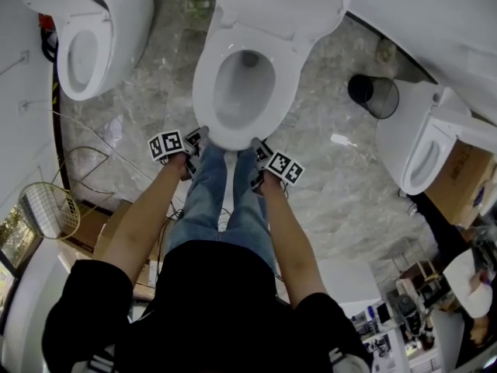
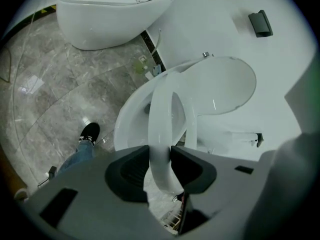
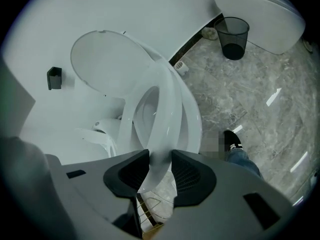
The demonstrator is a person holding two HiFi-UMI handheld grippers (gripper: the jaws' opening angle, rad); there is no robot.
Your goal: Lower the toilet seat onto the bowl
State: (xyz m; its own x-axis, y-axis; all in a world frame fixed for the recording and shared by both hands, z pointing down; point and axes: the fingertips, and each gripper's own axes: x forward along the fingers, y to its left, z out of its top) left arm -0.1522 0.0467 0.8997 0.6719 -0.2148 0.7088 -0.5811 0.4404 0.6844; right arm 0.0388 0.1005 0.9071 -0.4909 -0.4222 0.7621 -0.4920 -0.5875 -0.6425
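Seat not quite down yet
Left gripper (image 2: 160, 155) and right gripper (image 3: 160, 159) both clamp the toilet seat (image 2: 161, 119) by its front rim, bottom centre; next, ease it gently onto the bowl (image 2: 127, 126).

Bystanders on the grey marble floor (image 1: 342, 200)
One side toilet (image 1: 85, 45) at ten o'clock, a second toilet (image 1: 427, 150) at three, a black bin (image 1: 373, 95) at two, and perhaps a wire basket (image 1: 48, 208) at nine.

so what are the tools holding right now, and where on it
The toilet seat: left tool and right tool each clamp its front rim, either side of centre.
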